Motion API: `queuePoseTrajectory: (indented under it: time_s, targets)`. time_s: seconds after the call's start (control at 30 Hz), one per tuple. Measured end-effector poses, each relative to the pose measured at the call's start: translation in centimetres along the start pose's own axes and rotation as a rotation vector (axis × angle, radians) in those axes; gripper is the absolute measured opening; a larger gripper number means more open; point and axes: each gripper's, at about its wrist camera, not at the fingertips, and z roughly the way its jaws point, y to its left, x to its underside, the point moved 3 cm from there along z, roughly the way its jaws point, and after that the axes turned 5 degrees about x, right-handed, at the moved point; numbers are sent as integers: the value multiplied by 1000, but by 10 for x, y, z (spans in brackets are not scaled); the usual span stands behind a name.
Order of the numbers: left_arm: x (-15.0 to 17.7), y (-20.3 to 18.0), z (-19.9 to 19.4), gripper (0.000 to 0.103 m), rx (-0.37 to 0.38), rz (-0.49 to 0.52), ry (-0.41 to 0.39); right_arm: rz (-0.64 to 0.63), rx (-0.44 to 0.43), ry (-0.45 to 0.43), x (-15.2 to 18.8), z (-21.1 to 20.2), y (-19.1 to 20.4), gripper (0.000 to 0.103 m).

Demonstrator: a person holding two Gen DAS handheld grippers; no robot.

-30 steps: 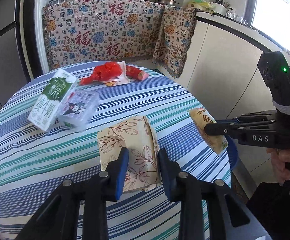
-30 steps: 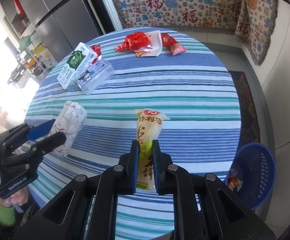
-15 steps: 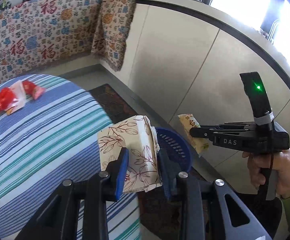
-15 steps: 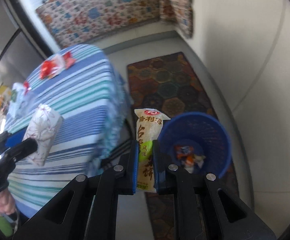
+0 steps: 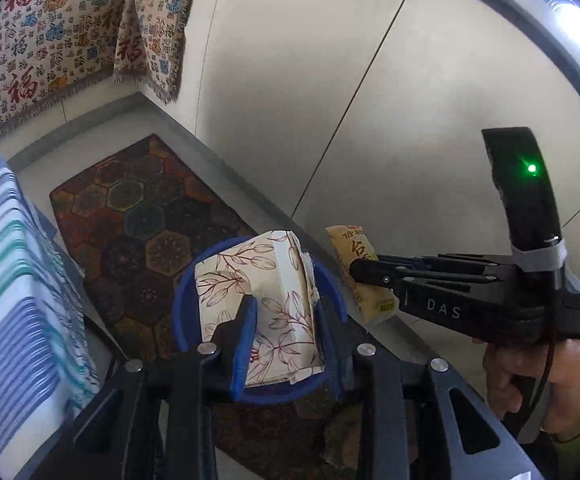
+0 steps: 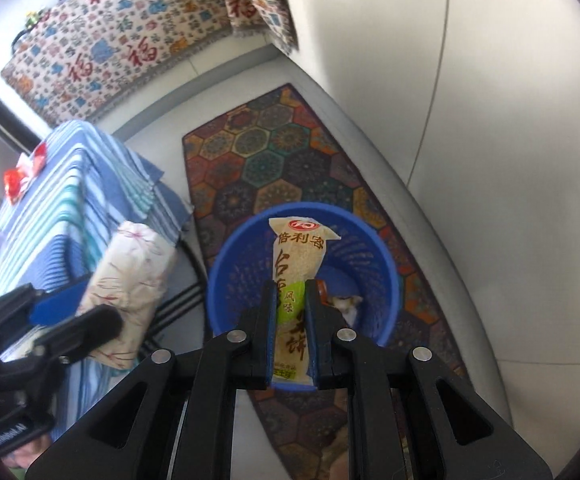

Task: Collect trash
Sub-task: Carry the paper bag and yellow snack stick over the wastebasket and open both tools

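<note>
Floral-printed cream tissue pack [image 5: 266, 304] sits clamped in my left gripper [image 5: 286, 336], over the blue plastic basket [image 6: 386, 264]; at three o'clock my right gripper [image 6: 291, 336] pinches the beige snack wrapper [image 6: 296, 256].

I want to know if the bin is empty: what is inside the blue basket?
Inside the blue basket, some small trash lies at the bottom. The snack packet hides the rest.

A hexagon-patterned rug [image 6: 290, 168] lies on the floor beside a blue-striped tablecloth [image 6: 70, 200] and patterned throw [image 6: 130, 40].
</note>
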Motion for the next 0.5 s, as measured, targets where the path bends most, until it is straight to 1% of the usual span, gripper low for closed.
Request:
queuePoseTrajectory:
  time_s: [0.23,0.3,0.33,0.37,0.4,0.43,0.5]
  targets:
    - [-1,0,30,33,5,6,27,19,1,3,-1,11,-15,12]
    - [-4,2,39,39,-3,7,25,21,2,2,-3,14,-18,13]
    - [-7,3,43,40,-5,2,28,22,3,0,-5,16,-18,17]
    - [-8,7,48,45,-5,-9,39,25,5,-7,-5,17,-19,18]
    - [-10,9,51,52,-3,-17,44,29,7,-13,-5,17,-20,22]
    - [-11,11,53,54,-7,-22,39,35,3,-14,-5,18,-20,33]
    - [-15,16,55,55,-17,-25,35,42,4,-23,-6,17,-21,40]
